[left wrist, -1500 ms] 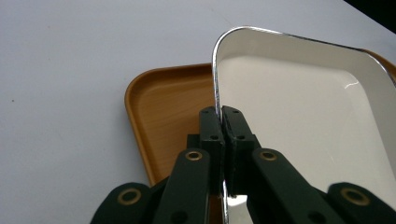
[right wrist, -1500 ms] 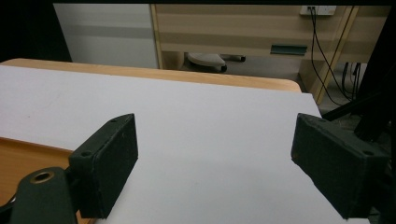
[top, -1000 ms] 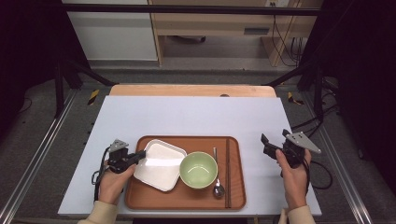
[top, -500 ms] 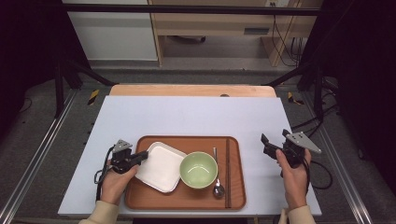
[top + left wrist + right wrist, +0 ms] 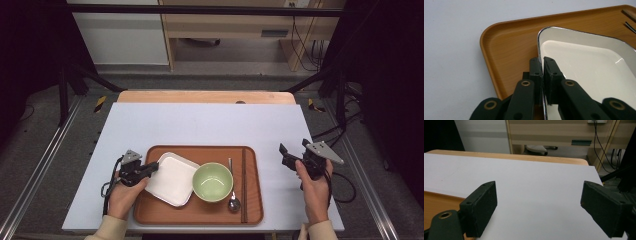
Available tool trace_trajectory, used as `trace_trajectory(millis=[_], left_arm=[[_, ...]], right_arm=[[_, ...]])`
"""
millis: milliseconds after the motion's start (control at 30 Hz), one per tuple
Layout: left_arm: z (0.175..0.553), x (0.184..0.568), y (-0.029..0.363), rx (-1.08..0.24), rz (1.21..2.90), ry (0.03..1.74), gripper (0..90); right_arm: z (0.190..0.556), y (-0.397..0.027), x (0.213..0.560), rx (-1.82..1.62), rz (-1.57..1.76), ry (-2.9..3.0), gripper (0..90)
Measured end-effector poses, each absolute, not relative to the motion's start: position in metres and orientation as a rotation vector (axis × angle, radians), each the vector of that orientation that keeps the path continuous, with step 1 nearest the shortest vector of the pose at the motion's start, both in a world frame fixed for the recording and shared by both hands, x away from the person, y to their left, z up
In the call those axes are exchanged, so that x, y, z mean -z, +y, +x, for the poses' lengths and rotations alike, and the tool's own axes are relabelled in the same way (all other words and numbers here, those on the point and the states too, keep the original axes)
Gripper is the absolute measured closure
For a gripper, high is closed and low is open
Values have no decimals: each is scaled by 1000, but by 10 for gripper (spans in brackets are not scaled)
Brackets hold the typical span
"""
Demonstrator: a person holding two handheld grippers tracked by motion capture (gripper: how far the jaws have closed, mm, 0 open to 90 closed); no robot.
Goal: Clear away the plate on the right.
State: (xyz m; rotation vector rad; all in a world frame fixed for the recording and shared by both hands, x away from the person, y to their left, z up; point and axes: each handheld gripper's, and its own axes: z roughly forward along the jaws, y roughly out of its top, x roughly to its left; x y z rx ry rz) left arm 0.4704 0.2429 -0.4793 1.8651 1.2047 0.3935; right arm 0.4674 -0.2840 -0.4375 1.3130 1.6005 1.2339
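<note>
A white square plate lies in the left part of a brown wooden tray. My left gripper is shut on the plate's left rim. In the left gripper view its black pads pinch the thin rim of the plate above the tray. Right of the plate sits a pale green bowl. My right gripper hovers over the table to the right of the tray, jaws wide open. The right gripper has nothing between its fingers.
A metal spoon and dark chopsticks lie along the tray's right side. The tray stands near the front edge of the pale grey tabletop, with a corner of the tray visible in the right gripper view. Cables trail from both grippers.
The plate sits at a slightly different tilt in my left gripper's grip. Both hands have kept their places.
</note>
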Motion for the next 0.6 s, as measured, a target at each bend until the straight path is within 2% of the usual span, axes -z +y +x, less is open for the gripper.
trace_trajectory(millis=[300,400,500,600], left_arm=[[469,475,242,-455,1846,1159,800],[467,470,242,-513,1826,1123,738],[465,462,242,-592,1793,1068,626],[462,454,241,-652,1774,1010,551]], right_arm=[[467,-283,437,-1234,1306,1607,139],[467,-283,437,-1232,1304,1608,138],[467,-283,437,-1237,1301,1607,137],[467,-282,436,-1240,1294,1610,134]])
